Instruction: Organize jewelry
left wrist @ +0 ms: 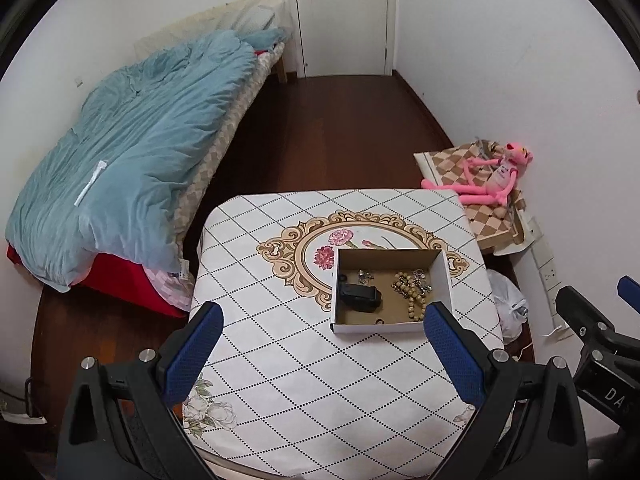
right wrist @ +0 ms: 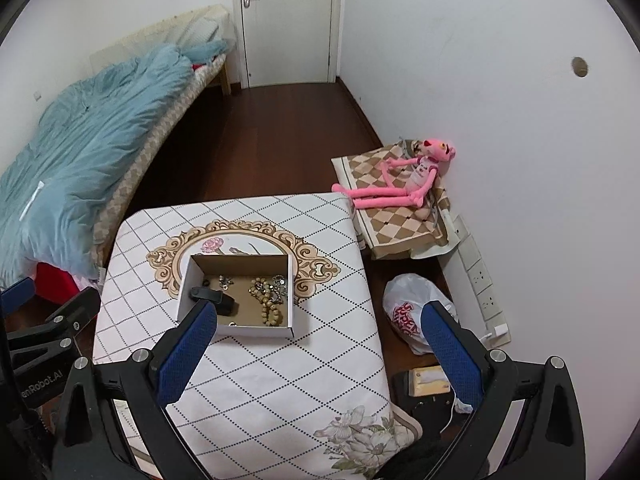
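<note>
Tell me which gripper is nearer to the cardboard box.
Probably left, narrowly. The left gripper hangs open just short of the cardboard box, its right finger by the front corner; the right gripper, also open, sits slightly right of it.

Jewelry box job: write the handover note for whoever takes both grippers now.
Left gripper: open, empty, held above the table.
Right gripper: open, empty, also back from the box.
Cardboard box sits on the table, lid off. Inside: black case at left, wooden bead strand and tangled metal pieces at right, small charms at the back, a small ring near the front.
Done: no sorting visible.
Left: all of it.
</note>
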